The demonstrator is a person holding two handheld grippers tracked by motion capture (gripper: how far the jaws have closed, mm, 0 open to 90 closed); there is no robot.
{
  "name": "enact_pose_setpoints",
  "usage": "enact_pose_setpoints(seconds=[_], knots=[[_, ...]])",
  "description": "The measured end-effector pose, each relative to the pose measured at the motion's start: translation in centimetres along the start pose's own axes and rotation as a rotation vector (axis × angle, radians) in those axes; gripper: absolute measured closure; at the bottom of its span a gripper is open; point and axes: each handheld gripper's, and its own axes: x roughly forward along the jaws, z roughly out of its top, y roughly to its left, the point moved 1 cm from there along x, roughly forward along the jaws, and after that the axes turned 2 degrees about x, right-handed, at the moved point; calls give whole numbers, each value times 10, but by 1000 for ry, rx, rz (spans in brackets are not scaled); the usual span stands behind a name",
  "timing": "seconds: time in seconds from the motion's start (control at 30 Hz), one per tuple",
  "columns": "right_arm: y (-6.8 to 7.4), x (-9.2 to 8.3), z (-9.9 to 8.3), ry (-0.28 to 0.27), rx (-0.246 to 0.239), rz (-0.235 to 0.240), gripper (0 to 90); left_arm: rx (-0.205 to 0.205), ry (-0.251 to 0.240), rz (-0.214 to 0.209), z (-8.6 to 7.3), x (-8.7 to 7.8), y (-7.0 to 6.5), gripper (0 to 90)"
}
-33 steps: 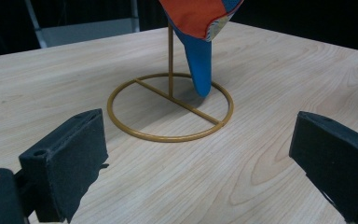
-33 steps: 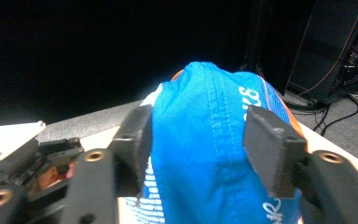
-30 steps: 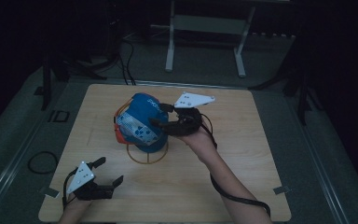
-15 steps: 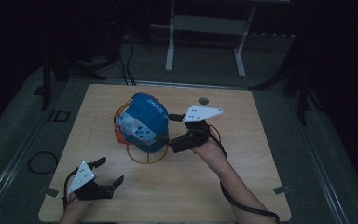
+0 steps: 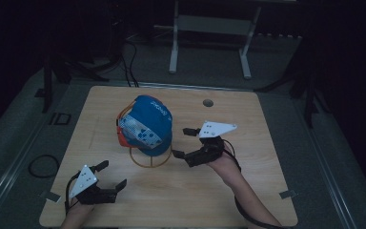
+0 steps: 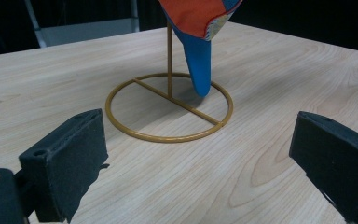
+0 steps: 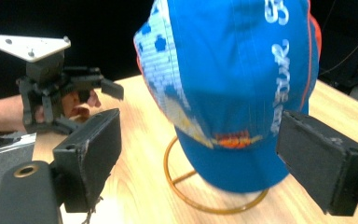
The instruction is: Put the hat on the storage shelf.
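Cap (image 5: 147,125) on wire stand (image 5: 150,160), mid worktop (image 5: 248,191) | right tongs (image 5: 185,142) released, jaws just opened, nothing between, just right of cap (nearer hand) | left tongs (image 5: 109,176) released, near front edge, stand ahead | brim hangs down

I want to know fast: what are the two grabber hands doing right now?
Left gripper: open, holding nothing, low over the table.
Right gripper: jaws just opened wide, holding nothing, beside the blue cap on its wire stand.
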Motion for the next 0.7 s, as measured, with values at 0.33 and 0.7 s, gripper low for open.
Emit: enact_pose_setpoints(seconds=[0.33, 0.7], knots=[[-4, -3, -35, 22, 38, 11, 144, 6, 5, -3, -1, 1, -1, 43], [-17, -11, -79, 68, 51, -19, 144, 0, 4, 13, -1, 1, 0, 43]])
